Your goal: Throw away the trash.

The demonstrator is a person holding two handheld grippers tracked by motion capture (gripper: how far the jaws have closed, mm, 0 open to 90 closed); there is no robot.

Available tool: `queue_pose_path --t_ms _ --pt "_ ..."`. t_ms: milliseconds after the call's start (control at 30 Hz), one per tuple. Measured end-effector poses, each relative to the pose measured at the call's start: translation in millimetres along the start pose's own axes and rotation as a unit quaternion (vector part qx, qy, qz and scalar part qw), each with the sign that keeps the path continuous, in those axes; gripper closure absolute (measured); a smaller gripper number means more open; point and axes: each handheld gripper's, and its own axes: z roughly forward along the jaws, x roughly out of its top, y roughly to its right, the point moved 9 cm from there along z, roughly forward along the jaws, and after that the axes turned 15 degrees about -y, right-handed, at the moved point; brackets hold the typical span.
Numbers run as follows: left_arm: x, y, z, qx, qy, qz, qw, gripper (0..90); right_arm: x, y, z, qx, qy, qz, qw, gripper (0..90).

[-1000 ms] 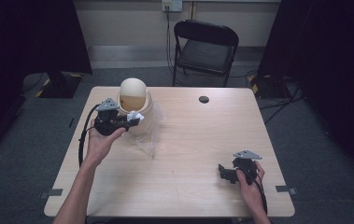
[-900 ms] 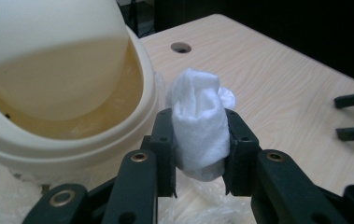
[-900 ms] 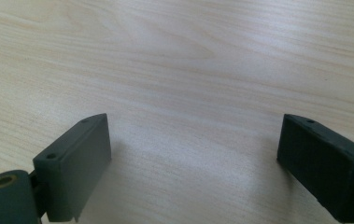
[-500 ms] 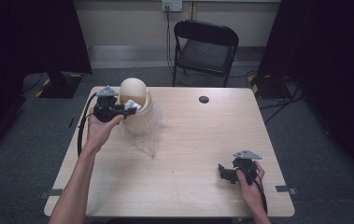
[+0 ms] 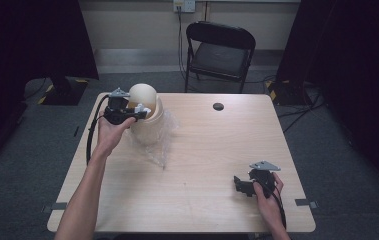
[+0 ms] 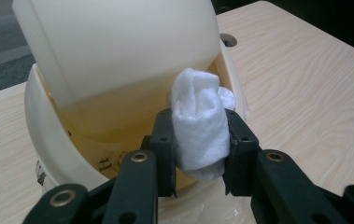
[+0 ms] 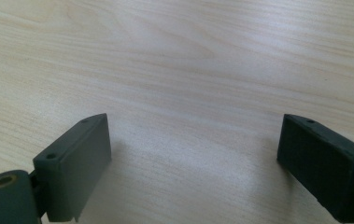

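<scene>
A cream dome-shaped object (image 5: pixel 143 96) stands in a cream cup-like base (image 5: pixel 153 125) at the table's far left. My left gripper (image 5: pixel 138 114) is shut on a folded white cloth (image 6: pixel 199 116), whose tip (image 5: pixel 143 109) presses against the dome's lower side just above the base's rim (image 6: pixel 48 135). Over the bare wood near the table's front right, my right gripper (image 5: pixel 238 185) stands open; its jaws are wide apart with nothing between them (image 7: pixel 193 158).
A crumpled clear plastic sheet (image 5: pixel 161 145) lies under and in front of the base. A round black grommet (image 5: pixel 218 106) sits at the table's far side. A black folding chair (image 5: pixel 222 50) stands beyond the table.
My left gripper has carried the cloth up and to the right, from beside the base to against the dome. The right gripper has not moved.
</scene>
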Motion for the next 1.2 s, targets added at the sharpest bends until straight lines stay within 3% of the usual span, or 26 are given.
queue_pose_path --t_ms 467,633,733,800,867,967,1200 --pt "-3.0 -7.9 20.7 0.013 -0.027 -0.02 0.9994 69.5 0.0 0.0 0.0 0.0 0.0 0.0 1.0 8.9" --pt "-1.5 -8.3 24.8 0.04 -0.047 -0.017 0.9979 69.2 0.0 0.0 0.0 0.0 0.0 0.0 1.0 8.9" --pt "-0.9 -9.2 30.5 0.043 -0.058 -0.017 0.9973 69.0 0.0 0.0 0.0 0.0 0.0 0.0 1.0 9.0" --pt "1.0 -8.1 34.7 0.037 -0.055 -0.027 0.9974 68.6 0.0 0.0 0.0 0.0 0.0 0.0 1.0 8.9" --pt "1.5 -10.3 35.6 0.056 -0.068 -0.016 0.996 68.4 0.0 -0.1 0.0 0.0 0.0 0.0 1.0 8.9" --pt "2.7 -10.4 37.5 0.062 -0.072 -0.022 0.9952 67.6 0.0 0.0 0.0 0.0 0.0 0.0 1.0 8.9" --pt "4.9 -8.0 36.3 0.07 -0.082 -0.019 0.994 54.1 0.0 0.0 0.0 0.0 0.0 0.0 1.0 8.9"
